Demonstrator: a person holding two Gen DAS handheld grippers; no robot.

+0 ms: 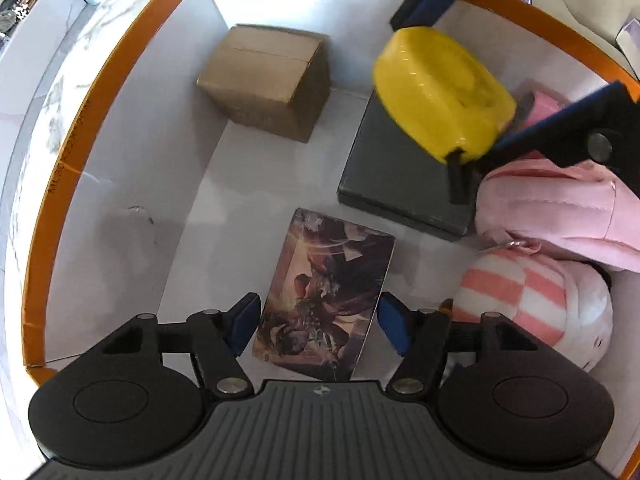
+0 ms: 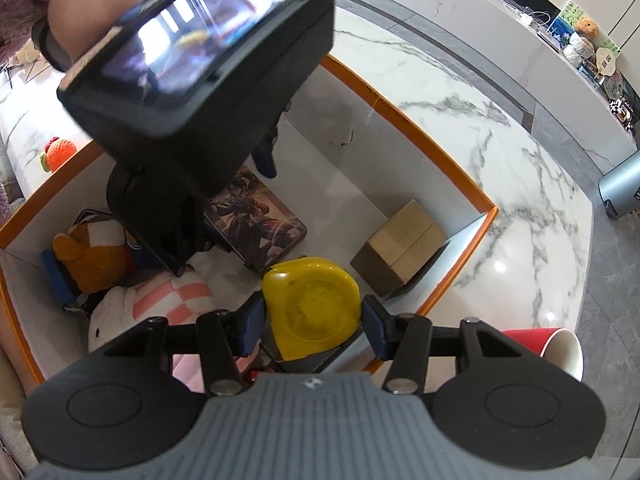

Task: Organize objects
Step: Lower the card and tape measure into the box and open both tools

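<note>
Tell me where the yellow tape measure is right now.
The tape measure sits between the right tongs, above the grey box inside the orange-rimmed bin, between the cardboard box and the pink plush.

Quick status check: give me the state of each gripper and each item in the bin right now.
left gripper: open, fingers either side of the illustrated box
right gripper: shut on yellow tape measure
yellow tape measure: held above the dark grey box
illustrated box: lying flat on the bin floor
cardboard box: closed, in the bin corner
dark grey box: lying flat, closed
red cup: outside the bin
</note>
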